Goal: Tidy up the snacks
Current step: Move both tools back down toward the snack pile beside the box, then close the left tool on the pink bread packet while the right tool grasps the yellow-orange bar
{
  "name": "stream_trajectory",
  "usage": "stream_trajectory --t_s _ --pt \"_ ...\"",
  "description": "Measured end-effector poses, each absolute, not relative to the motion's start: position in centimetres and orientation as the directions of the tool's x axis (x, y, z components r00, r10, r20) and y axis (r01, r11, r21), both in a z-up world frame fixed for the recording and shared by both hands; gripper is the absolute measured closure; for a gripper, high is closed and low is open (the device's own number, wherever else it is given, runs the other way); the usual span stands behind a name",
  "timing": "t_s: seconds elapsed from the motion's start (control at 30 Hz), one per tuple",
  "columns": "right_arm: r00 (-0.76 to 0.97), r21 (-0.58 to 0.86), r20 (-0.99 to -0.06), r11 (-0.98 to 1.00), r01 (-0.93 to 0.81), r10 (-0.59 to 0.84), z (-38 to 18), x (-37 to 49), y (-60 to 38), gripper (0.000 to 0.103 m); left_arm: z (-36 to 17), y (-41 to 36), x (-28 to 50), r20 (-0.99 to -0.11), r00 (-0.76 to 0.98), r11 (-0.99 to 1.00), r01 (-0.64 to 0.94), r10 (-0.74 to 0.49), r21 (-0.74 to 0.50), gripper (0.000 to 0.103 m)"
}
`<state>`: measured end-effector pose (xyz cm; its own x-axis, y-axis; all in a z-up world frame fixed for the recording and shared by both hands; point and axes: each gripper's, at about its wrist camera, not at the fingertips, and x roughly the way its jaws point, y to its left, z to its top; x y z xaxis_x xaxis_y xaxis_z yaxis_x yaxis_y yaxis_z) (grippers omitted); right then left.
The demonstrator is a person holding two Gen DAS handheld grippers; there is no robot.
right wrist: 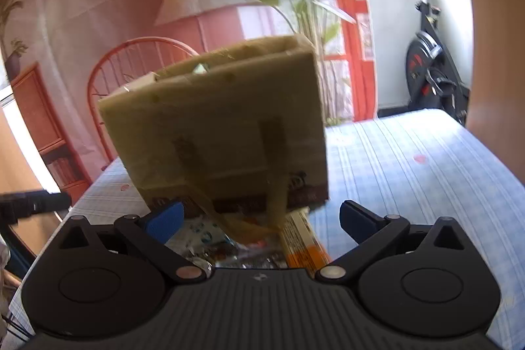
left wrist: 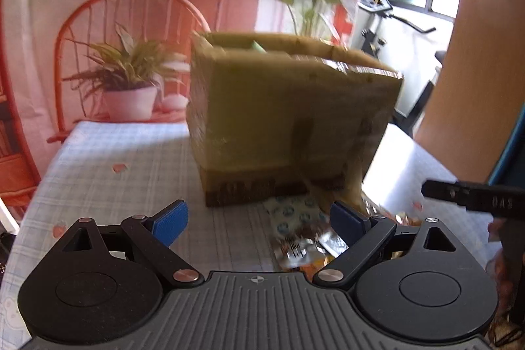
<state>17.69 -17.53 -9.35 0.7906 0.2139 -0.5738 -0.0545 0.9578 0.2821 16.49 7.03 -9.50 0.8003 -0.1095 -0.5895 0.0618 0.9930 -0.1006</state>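
Checked tablecloth w/ 1 cardboard box at centre, contents mostly hidden; snack packets near side, count unclear; left gripper & right gripper both spread, empty.

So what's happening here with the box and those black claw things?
A person is holding two grippers over a table to sort snacks. Both the left gripper and the right gripper are open and hold nothing. A cardboard box stands in front of them, and snack packets lie loose on the checked cloth at its foot.
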Motion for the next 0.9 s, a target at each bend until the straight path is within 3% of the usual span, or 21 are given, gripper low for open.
stream_trajectory --t_s 0.37,0.53,0.9 --pt "0.779 0.300 -0.588 0.953 -0.037 0.216 -10.5 17.3 -18.2 0.000 -15.5 4.5 17.2 -0.755 0.610 0.968 0.206 -0.240 -0.142 0.008" --pt "0.776 0.312 -0.589 0.949 -0.040 0.226 -10.8 17.4 -18.2 0.000 -16.9 3.9 17.1 -0.763 0.562 0.942 0.274 -0.319 -0.193 0.008" --pt "0.773 0.323 -0.594 0.946 -0.026 0.224 -11.1 17.4 -18.5 0.000 -17.7 2.1 16.4 -0.773 0.565 0.934 0.346 -0.288 -0.095 0.006"
